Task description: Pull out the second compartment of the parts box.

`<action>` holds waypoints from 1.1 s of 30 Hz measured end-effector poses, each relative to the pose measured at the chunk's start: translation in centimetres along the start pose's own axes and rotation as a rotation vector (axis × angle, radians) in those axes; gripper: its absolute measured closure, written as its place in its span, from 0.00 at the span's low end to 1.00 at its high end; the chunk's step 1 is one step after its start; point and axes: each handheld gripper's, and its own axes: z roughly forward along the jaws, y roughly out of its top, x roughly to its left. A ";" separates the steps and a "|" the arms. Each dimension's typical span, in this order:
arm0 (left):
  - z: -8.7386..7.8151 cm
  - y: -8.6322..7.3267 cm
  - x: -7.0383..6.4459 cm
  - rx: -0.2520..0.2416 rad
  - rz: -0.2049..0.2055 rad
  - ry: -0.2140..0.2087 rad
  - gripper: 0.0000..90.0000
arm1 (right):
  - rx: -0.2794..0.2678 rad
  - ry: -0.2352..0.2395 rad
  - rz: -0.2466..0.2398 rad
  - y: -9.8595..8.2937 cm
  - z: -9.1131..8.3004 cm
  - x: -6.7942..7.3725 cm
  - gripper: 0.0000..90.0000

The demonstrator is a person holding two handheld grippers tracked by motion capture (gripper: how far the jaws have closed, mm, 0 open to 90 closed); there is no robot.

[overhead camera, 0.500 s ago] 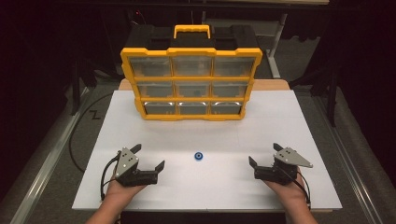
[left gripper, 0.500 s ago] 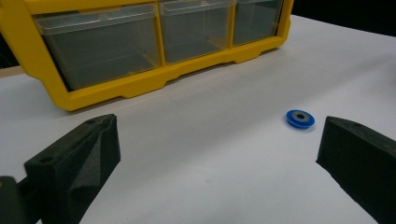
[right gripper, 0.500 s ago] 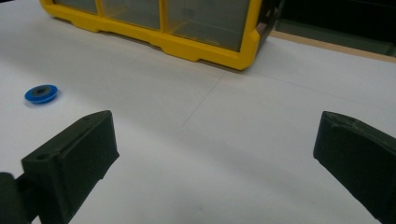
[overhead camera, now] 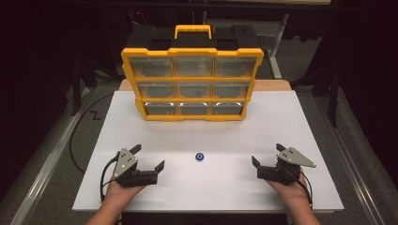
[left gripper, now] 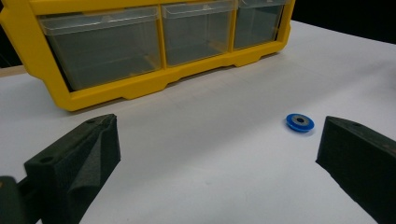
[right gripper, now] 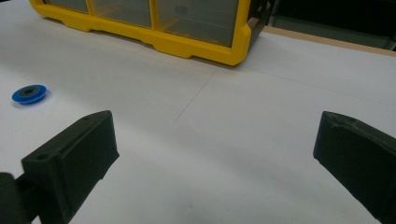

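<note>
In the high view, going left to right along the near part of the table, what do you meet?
Left gripper, jaws apart → small blue disc lying flat on the white table → right gripper, jaws apart. The yellow drawer organizer stands farther back, above the disc.

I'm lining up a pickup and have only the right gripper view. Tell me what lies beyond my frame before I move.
Observer: The left gripper rests on the white table across from yours, with its jaws spread wide and nothing between them.
Operator: Give me the blue disc's place between the two.
Observer: In the high view the blue disc lies about midway between the left gripper and the right gripper, touching neither.
Operator: Describe the whole yellow organizer.
Observer: The yellow organizer stands upright at the table's far side, three rows of three clear drawers, with a carry handle on top.
</note>
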 end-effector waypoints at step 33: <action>-0.1 0.1 0.2 -0.018 -0.022 -0.006 0.00 | -0.012 -0.032 -0.018 0.9 1.9 0.5 0.01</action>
